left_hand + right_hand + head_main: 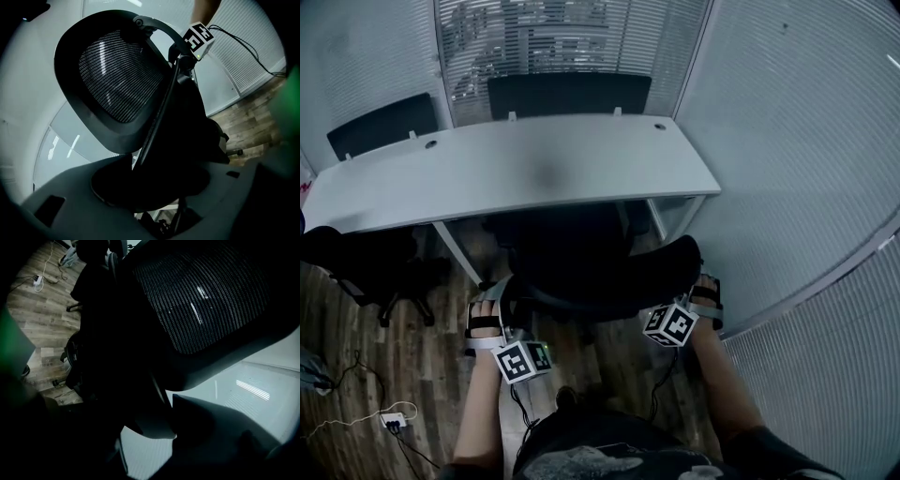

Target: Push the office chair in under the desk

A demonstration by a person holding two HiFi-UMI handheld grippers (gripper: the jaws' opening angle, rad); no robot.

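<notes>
A black office chair (600, 272) stands with its seat partly beneath the long white desk (516, 173), its backrest toward me. My left gripper (500, 289) clasps the backrest's left edge and my right gripper (705, 286) its right edge. In the left gripper view the mesh backrest (117, 79) rises above my left gripper (150, 187), whose grey jaws sit tight around the dark frame. The right gripper's marker cube (199, 37) shows beyond. In the right gripper view the mesh (206, 296) fills the top, and my right gripper (173, 413) has the frame edge between its jaws.
Another black chair (375, 272) sits left under the desk. Two dark chair backs (567, 94) stand behind it. A slanted desk leg (464, 258) is left of my chair. Blinded glass walls (806, 187) close the right side. A power strip (391, 420) with cables lies on the wood floor.
</notes>
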